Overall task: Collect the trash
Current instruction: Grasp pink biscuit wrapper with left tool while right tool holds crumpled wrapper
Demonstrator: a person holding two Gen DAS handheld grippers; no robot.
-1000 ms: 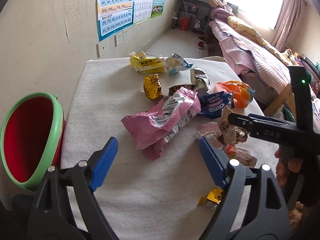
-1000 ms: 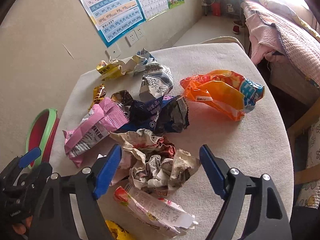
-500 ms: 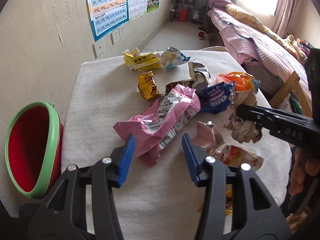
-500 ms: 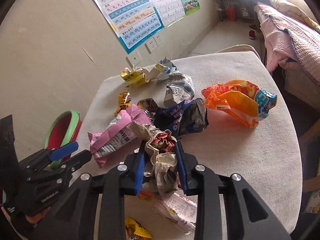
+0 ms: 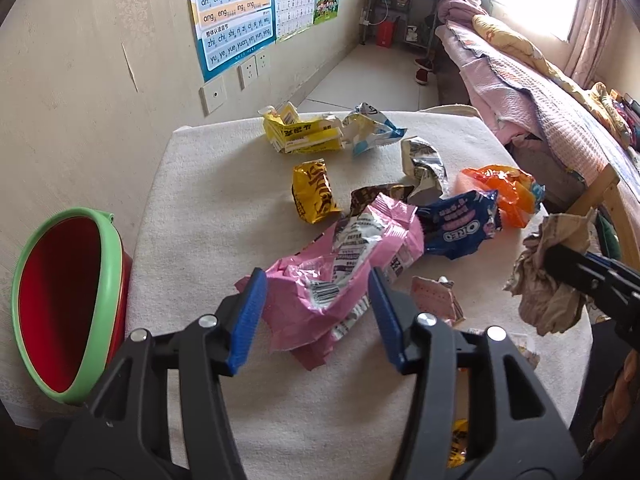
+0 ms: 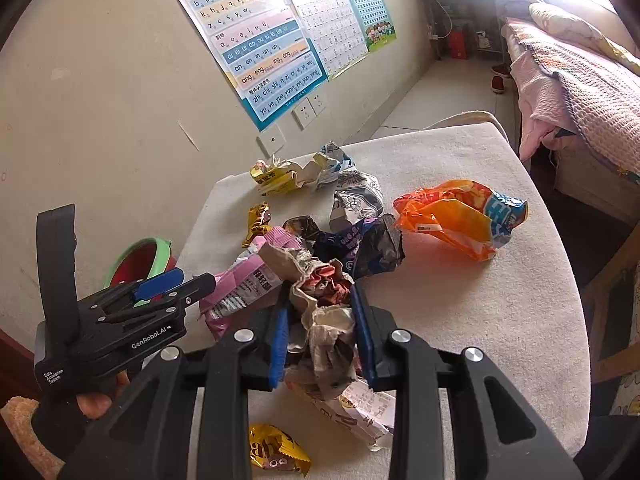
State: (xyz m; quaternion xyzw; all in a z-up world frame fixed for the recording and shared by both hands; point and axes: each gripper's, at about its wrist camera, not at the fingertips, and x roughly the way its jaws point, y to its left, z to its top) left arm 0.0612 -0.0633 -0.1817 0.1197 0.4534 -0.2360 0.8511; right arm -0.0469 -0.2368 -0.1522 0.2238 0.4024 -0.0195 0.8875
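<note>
The right gripper is clamping a crumpled paper wad just above the bench. The left gripper is standing apart around the near end of the pink wrapper. The red bin at the left looks empty, so nearly everything, including the orange bag, is waiting.

Home bedroom, bed w/ quilts, pinyin wall posters, curtained window
</note>
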